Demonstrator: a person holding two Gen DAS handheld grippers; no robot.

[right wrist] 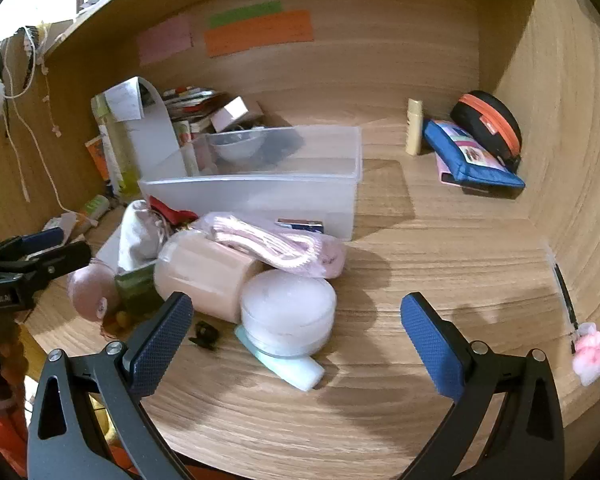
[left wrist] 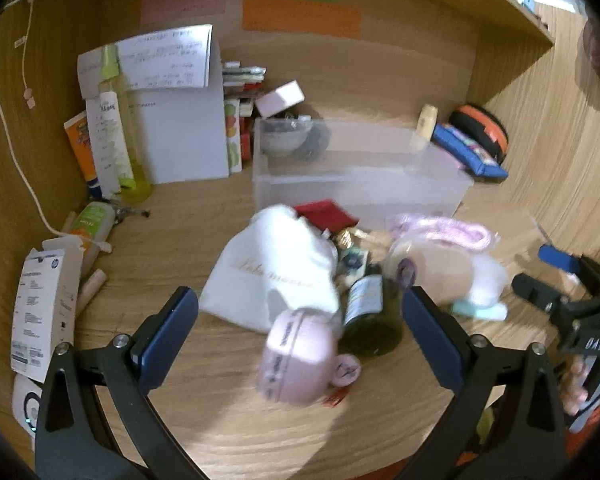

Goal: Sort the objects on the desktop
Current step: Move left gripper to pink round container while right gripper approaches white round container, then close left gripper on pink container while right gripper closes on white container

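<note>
Our left gripper is spread wide and holds nothing, its 2 blue pads flanking the pile at lower centre of the left wrist view. Our right gripper is equally wide and empty, low in the right wrist view, with a round white jar just ahead of its left pad.

The pink round case lies nearest the left gripper, between its fingers. It looks rigid and smooth, probably light and a little slippery, so we would squeeze it across its flat faces rather than its curved rim. Just beyond it, the dark green glass bottle lies on its side; likely heavier and breakable, best taken around its labelled body. The white cloth pouch with gold script, left of the bottle, is soft and will sag; we would pinch a bunched fold.

The clear plastic bin sits behind the pile, at centre frame, nearly empty.
</note>
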